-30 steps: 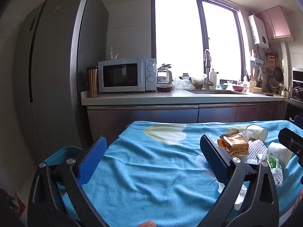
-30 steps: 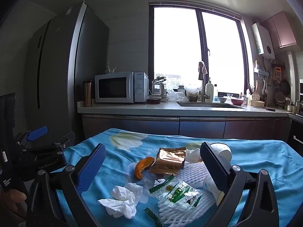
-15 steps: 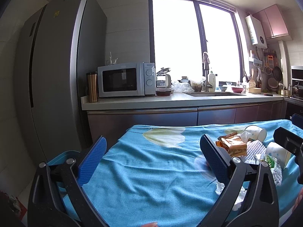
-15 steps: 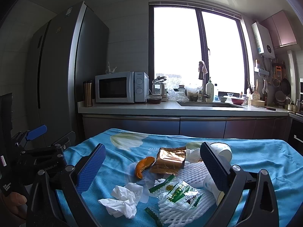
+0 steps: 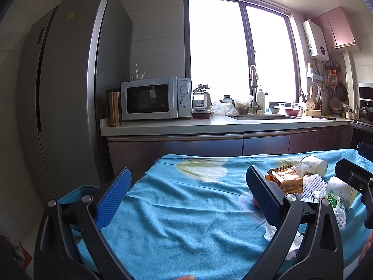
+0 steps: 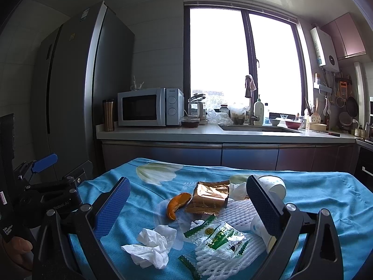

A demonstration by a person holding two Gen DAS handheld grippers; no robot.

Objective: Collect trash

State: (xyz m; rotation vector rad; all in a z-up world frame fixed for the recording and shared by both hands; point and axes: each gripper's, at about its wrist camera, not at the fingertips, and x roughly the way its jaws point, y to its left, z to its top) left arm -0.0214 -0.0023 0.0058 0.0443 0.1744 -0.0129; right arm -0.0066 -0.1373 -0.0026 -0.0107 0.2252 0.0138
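Table under blue flowered cloth [image 6: 314, 186]. On it, clustered: crumpled tissue [image 6: 151, 245], orange peel [image 6: 177, 204], gold wrapper [image 6: 207, 198], clear green-print wrapper [image 6: 219, 233], white foam net [image 6: 235, 212], two tipped paper cups [image 6: 275, 184].

In the left wrist view, the right finger [image 5: 263, 196] of the left gripper hides most of the orange peel [image 5: 256, 202] and part of the crumpled tissue [image 5: 270, 231]. In the right wrist view, the right gripper's right finger [image 6: 265, 207] covers part of the paper cup [image 6: 276, 185]. A wrapper scrap [image 6: 188, 266] is cut off by the bottom edge.
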